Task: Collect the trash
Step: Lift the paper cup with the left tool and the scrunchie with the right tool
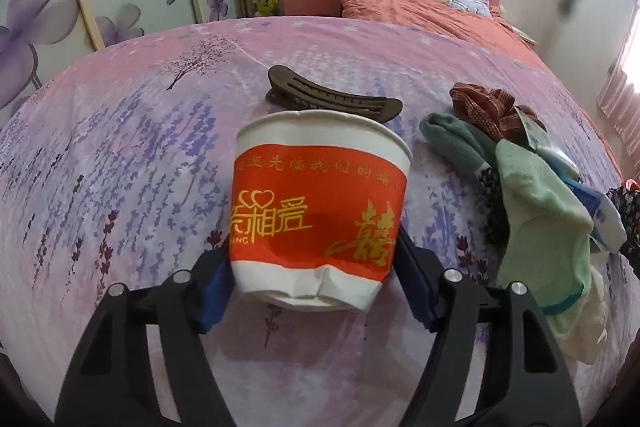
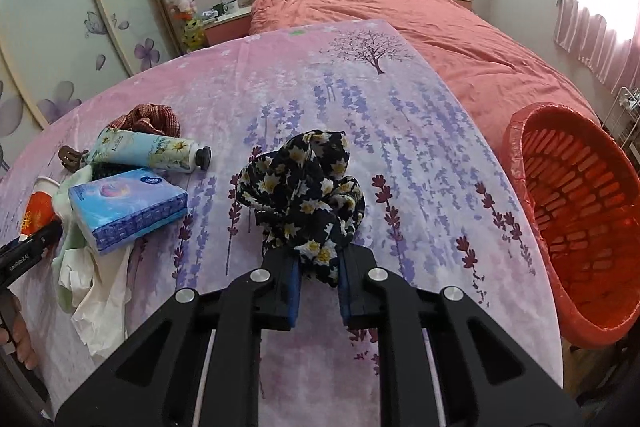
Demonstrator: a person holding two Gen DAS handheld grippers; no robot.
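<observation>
From your left wrist camera, your left tongs straddle a red-and-white paper cup standing on the lavender-print sheet, one blue pad against each side of its lower wall, whose bottom edge is creased. A brown hair clip lies just behind the cup, and a heap of green socks with a plaid scrunchie sits to its right. From your right wrist camera, your right tongs are nearly closed, pinching the lower edge of a black floral scrunchie that rests on the sheet. To its left lie a blue tissue pack and a hand-cream tube; the cup shows at the left edge. A red bin with a red liner stands at the right.
</observation>
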